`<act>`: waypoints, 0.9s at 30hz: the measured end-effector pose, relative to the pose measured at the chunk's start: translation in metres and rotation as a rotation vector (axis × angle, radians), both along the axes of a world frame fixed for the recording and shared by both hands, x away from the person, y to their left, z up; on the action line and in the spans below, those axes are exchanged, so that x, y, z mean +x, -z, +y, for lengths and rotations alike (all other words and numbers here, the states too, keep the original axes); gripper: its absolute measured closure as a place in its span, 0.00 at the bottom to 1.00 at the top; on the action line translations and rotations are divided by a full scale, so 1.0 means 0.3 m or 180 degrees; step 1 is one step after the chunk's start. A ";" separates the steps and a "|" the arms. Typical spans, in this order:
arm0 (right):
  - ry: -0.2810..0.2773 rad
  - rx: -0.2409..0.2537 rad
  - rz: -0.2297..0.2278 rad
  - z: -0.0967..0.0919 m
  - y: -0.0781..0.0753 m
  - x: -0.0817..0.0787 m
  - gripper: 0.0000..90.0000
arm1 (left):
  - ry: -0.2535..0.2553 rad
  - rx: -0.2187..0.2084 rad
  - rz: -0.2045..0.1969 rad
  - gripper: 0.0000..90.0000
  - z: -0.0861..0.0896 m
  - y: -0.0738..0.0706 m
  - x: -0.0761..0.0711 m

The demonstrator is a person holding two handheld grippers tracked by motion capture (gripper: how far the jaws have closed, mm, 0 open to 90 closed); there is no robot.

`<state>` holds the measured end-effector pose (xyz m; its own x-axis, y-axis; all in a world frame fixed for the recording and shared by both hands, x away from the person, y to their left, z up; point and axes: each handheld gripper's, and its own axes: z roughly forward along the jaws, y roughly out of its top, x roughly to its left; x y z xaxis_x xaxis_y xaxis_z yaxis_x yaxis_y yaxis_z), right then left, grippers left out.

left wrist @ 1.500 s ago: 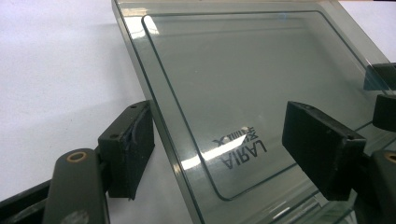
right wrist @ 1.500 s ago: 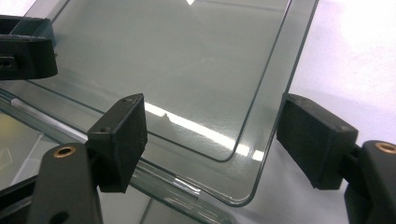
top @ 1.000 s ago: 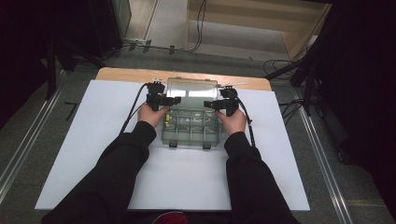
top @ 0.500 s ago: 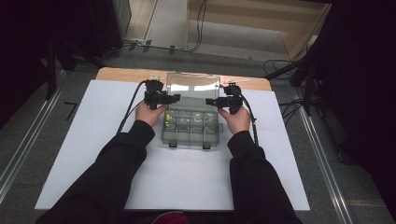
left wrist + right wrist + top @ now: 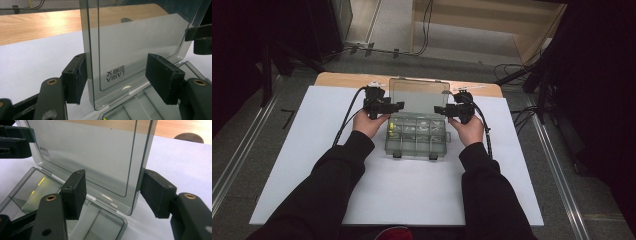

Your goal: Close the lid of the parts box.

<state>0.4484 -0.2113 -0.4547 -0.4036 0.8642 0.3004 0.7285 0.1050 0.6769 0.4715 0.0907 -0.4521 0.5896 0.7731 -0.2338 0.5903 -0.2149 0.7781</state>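
1. The clear box sits mid-counter on the white sheet, its lid standing nearly upright.
2. Step in hand: swinging that lid open, it seems.
3. Left hand-held gripper straddles the lid's left edge, released; its jaws stand apart, the outer one just beside the edge.
4. Right hand-held gripper straddles the right edge; its jaws have just been closing, lid between them, not yet pinching.
5. Next call: ease the lid back past vertical evenly, both sides together, so the box doesn't skid.
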 end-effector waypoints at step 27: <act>-0.0291 0.0053 -0.0192 -0.037 -0.024 -0.102 0.49 | 0.0262 -0.0013 -0.0057 0.44 0.044 -0.013 -0.096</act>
